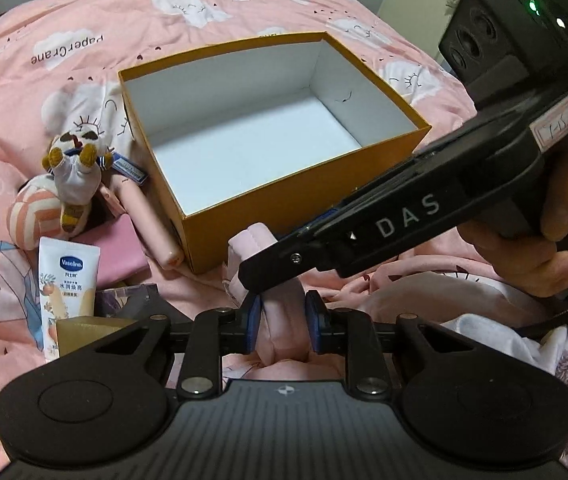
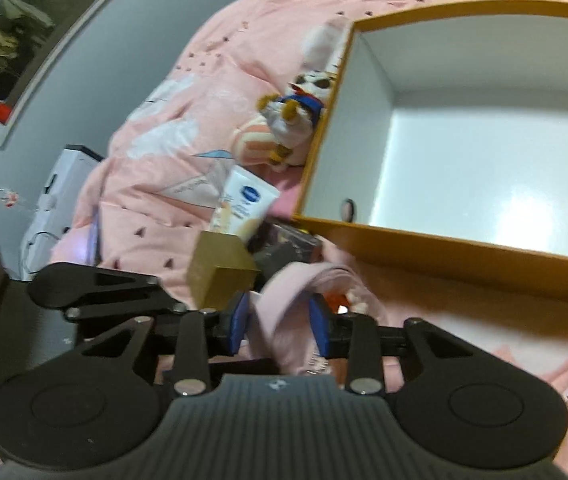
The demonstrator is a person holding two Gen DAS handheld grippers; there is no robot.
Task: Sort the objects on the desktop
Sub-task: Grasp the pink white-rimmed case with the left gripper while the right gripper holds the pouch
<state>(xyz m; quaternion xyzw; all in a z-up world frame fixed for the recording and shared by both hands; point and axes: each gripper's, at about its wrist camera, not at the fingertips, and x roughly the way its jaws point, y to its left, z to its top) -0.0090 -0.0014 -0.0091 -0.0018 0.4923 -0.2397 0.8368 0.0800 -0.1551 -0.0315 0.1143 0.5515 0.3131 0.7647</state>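
Left gripper (image 1: pixel 282 322) pinching soft pink pouch (image 1: pixel 284 320) just before rigid orange box (image 1: pixel 284 200); right gripper (image 2: pixel 280 326) clamping same padded fabric.

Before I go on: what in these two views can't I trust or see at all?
- Pink cloth: its lower end is hidden under the left claw; the right claw covers its top.
- Tube: base behind the gold block.
- Box: far corner cut off by the right view's edge.
- Plush toy: blurred there.

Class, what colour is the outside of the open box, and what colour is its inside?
The box is mustard-orange outside, white inside; the left wrist view shows it best.
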